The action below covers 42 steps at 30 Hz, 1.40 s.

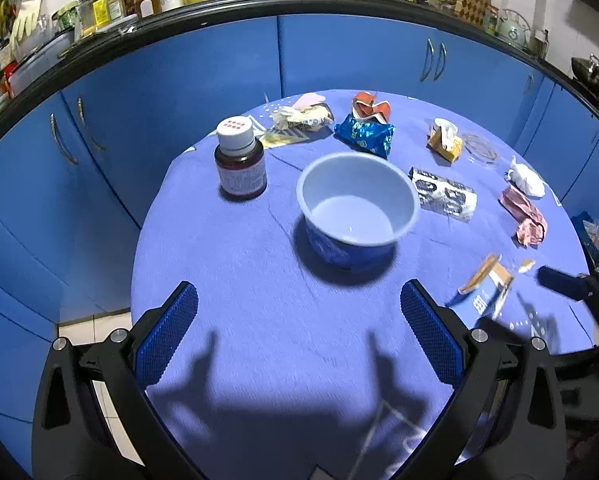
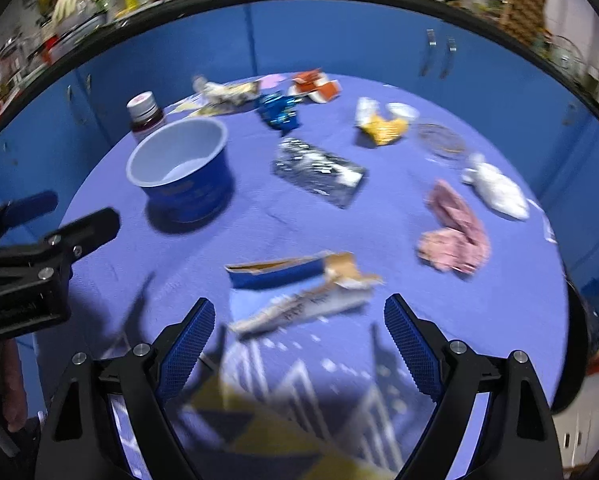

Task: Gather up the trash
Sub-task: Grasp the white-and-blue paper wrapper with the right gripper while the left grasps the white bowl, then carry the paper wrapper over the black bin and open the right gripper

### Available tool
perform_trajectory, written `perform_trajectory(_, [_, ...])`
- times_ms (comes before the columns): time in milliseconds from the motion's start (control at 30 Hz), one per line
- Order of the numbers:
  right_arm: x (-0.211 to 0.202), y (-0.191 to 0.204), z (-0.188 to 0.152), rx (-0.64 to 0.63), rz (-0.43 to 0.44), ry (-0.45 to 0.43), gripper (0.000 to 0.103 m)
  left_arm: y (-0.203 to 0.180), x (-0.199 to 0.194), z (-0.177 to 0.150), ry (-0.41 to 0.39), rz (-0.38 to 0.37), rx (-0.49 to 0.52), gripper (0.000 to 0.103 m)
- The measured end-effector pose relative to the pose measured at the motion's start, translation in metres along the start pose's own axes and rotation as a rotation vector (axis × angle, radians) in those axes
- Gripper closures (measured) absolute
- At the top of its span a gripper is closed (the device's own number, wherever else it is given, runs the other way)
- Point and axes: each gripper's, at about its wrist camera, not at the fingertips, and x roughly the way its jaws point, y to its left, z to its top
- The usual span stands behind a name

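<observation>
A round table with a blue cloth (image 1: 259, 280) carries scattered trash. An empty blue paper bowl (image 1: 357, 204) (image 2: 183, 168) stands upright near the middle. My left gripper (image 1: 299, 300) hangs open just short of the bowl, nothing between its fingers. My right gripper (image 2: 299, 312) is open above a torn blue and brown carton (image 2: 299, 276) (image 1: 485, 288), which lies just beyond its fingertips. The left gripper (image 2: 51, 220) also shows at the left edge of the right wrist view. Other trash: a black-and-white wrapper (image 1: 443, 194) (image 2: 319, 170), a shiny blue wrapper (image 1: 365, 134), a pink wrapper (image 2: 455, 232).
A brown bottle with a white cap (image 1: 239, 160) stands left of the bowl. More litter lies at the far rim: a yellow packet (image 2: 383, 124), a white wad (image 2: 495, 190), a red-white wrapper (image 1: 371, 108). Blue cabinets (image 1: 179, 72) ring the table under a cluttered counter.
</observation>
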Motion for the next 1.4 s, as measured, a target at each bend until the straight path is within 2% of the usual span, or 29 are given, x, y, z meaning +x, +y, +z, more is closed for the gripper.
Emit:
perform_trajectory(167, [0.028,-0.005,0.006,-0.005,0.026,0.031,0.018,-0.007,0.018,0.014,0.028,-0.014,0.005,0.003])
perform_trajectory(267, [0.033,-0.013,0.005,-0.017,0.024,0.019,0.019,-0.014,0.031,0.02,0.054,-0.031,0.004,0.003])
perform_trajectory(333, [0.032,-0.015,0.005,-0.031,0.036,0.004,0.028,-0.02,0.039,0.024,0.066,-0.034,0.006,0.003])
perform_trajectory(400, [0.027,-0.017,0.005,-0.047,0.045,-0.018,0.055,-0.026,0.049,0.028,0.077,-0.038,0.01,0.003])
perform_trajectory(467, [0.024,-0.018,0.007,-0.063,0.046,-0.019,0.063,-0.031,0.056,0.032,0.084,-0.035,0.008,0.003])
perform_trajectory(700, [0.026,-0.026,0.009,-0.079,0.064,-0.021,0.067,-0.033,0.073,0.041,0.105,-0.013,-0.006,0.003])
perform_trajectory(767, [0.027,-0.027,0.011,-0.087,0.062,-0.023,0.068,-0.032,0.074,0.042,0.11,-0.026,-0.02,0.006])
perform_trajectory(833, [0.026,-0.03,0.012,-0.078,0.07,-0.022,0.068,-0.031,0.074,0.043,0.112,-0.041,-0.026,0.026])
perform_trajectory(867, [0.025,-0.031,0.013,-0.074,0.074,-0.02,0.069,-0.031,0.074,0.044,0.112,-0.048,-0.025,0.027])
perform_trajectory(1100, [0.012,-0.037,0.013,-0.063,0.105,-0.039,0.069,-0.036,0.059,0.046,0.075,-0.05,-0.033,0.027])
perform_trajectory(1400, [-0.024,-0.072,0.012,-0.004,0.048,-0.137,0.069,-0.067,0.037,0.065,0.011,-0.082,-0.002,0.027])
